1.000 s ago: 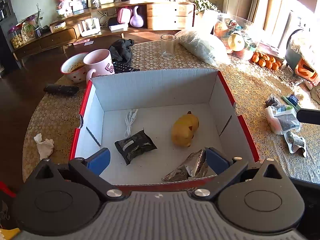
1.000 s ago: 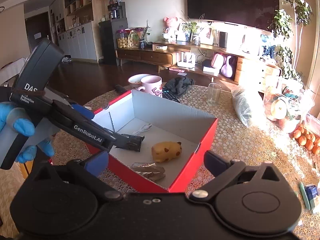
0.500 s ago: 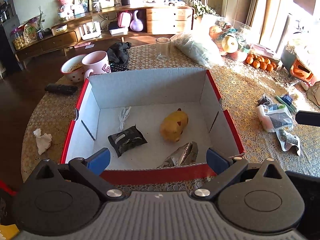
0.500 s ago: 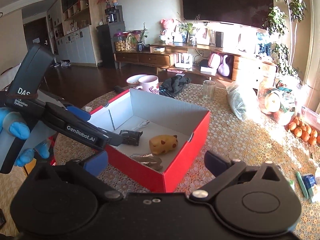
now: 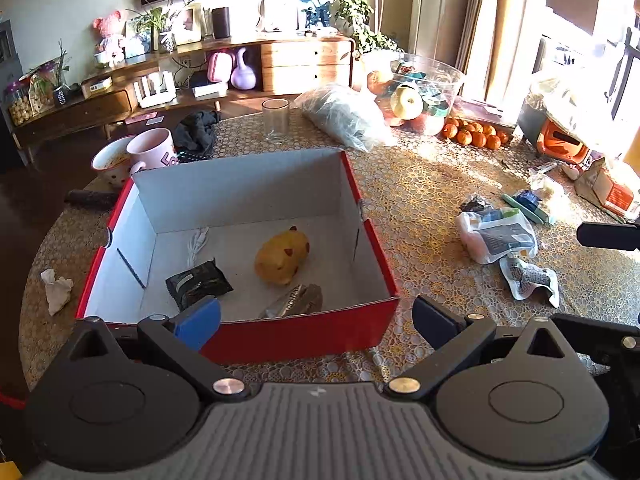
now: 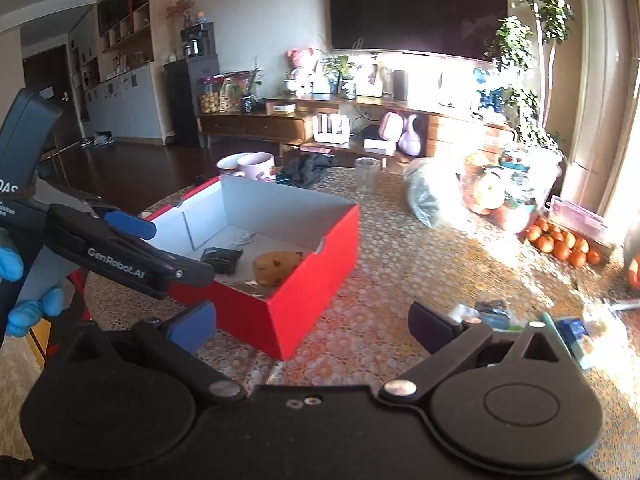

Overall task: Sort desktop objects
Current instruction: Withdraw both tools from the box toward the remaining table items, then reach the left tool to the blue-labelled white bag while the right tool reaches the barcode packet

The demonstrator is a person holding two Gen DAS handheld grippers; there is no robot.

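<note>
Red box [image 5: 304,336]: lower centre, holding yellow toy [image 5: 282,256].
Left gripper [image 5: 316,318]: spread, empty.
Right gripper [image 6: 312,326]: spread, empty.
Right view only: blue-gloved hand [image 6: 24,312], left edge.

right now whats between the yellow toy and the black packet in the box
Only bare white box floor, seen in the left wrist view: yellow toy and black packet lie apart inside the red box.

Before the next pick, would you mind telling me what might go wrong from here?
1. The loose packets lie crowded together right of the red box; the open right gripper may well catch two at once.
2. The drinking glass stands just beyond the box, so a wide swing could tip it.
3. The left gripper hangs open near the box's front wall and could nudge it.
</note>
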